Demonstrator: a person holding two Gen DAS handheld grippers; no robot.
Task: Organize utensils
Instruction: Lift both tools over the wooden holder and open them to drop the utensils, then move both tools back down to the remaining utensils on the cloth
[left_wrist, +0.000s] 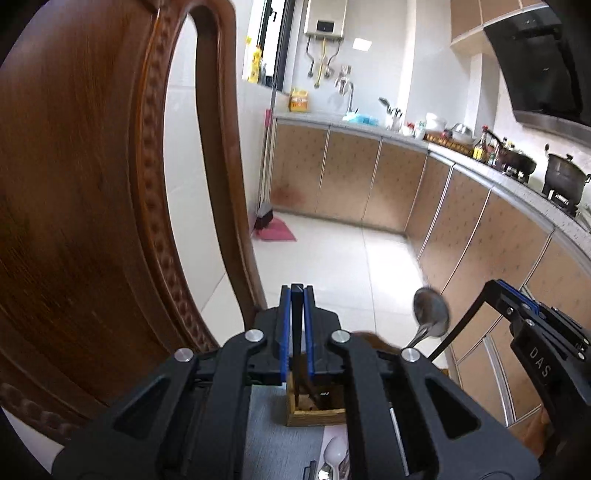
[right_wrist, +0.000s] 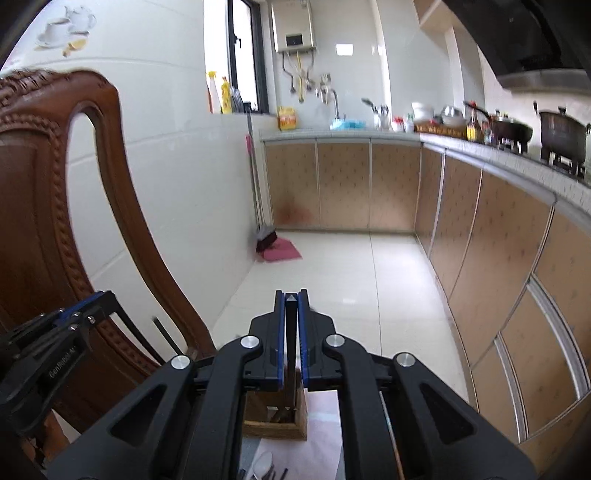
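Left gripper (left_wrist: 297, 290) has its 2 blue pads closed on 1 thin black stick (left_wrist: 297, 325), which runs down toward the wooden utensil holder (left_wrist: 317, 415) just below the fingers. White lettering on this gripper's body, seen from the right wrist, looks like "GenRobot.AI".

At the far left stands 1 carved wooden chair (left_wrist: 92, 184), its back close beside the left gripper. The holder is 1 open square box on a grey mat (left_wrist: 269, 424), with dark utensils inside, too hidden to count. Nearer on the mat lies 1 white plastic spoon (left_wrist: 334, 456) beside other cutlery cut off by the frame edge.

To the right of the holder 1 metal spoon (left_wrist: 430, 315) points bowl-up; its handle disappears behind the left gripper's arm, so its footing cannot be told.

Further right, the right gripper (right_wrist: 291, 295) is likewise clamped on 1 long black stick (left_wrist: 458, 325) that slants down toward the holder. Its side reads "DAS", the rest cut off.

Far across the floor are 1 broom (left_wrist: 264, 218), 1 wall water heater (left_wrist: 325, 16), and, on the right-hand counter's stove, 1 wok (left_wrist: 517, 164) and 1 pot (left_wrist: 563, 177). Print on the yellow packages is too small to read.
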